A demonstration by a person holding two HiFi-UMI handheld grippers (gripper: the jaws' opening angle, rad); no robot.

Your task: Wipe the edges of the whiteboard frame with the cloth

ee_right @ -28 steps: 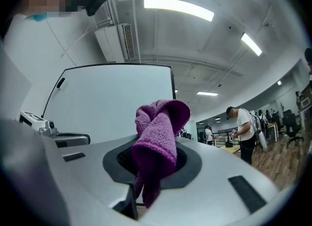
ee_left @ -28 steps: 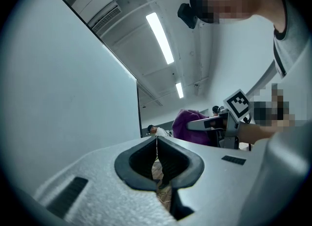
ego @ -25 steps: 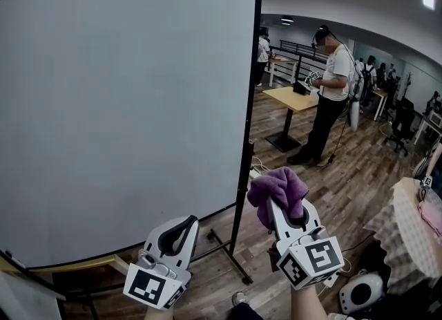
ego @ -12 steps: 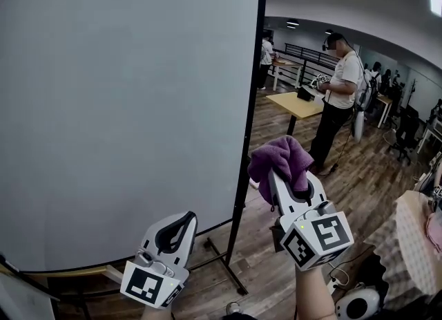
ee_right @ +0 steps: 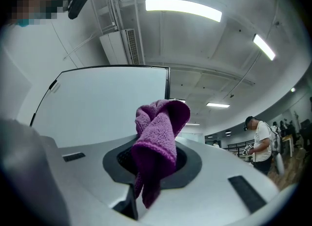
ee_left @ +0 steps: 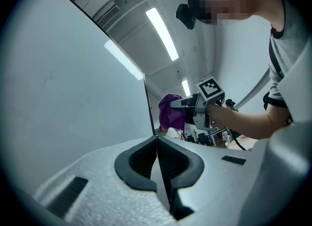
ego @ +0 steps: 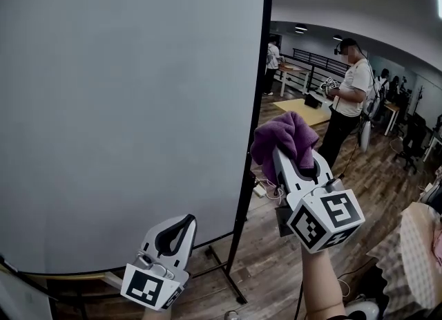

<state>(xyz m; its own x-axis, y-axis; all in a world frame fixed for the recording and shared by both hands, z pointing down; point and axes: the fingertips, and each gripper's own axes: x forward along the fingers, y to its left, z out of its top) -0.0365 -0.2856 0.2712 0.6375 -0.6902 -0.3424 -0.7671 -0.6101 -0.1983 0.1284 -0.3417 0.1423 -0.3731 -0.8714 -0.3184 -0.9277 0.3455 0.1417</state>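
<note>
Cloth (ego: 284, 140) clamped in right gripper (ego: 293, 166), just beside whiteboard frame (ego: 253, 118).

Standing person (ego: 351, 94), wooden table (ego: 309, 113), perhaps railing (ego: 322, 62)

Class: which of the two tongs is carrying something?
The right tongs, clamped on the fuzzy purple cloth; the left tongs are shut and empty.

The left hand-held gripper (ego: 184, 222) and right hand-held gripper (ego: 284, 165) are white, black-padded, each bearing a black-and-white marker cube (ego: 326, 219).
</note>
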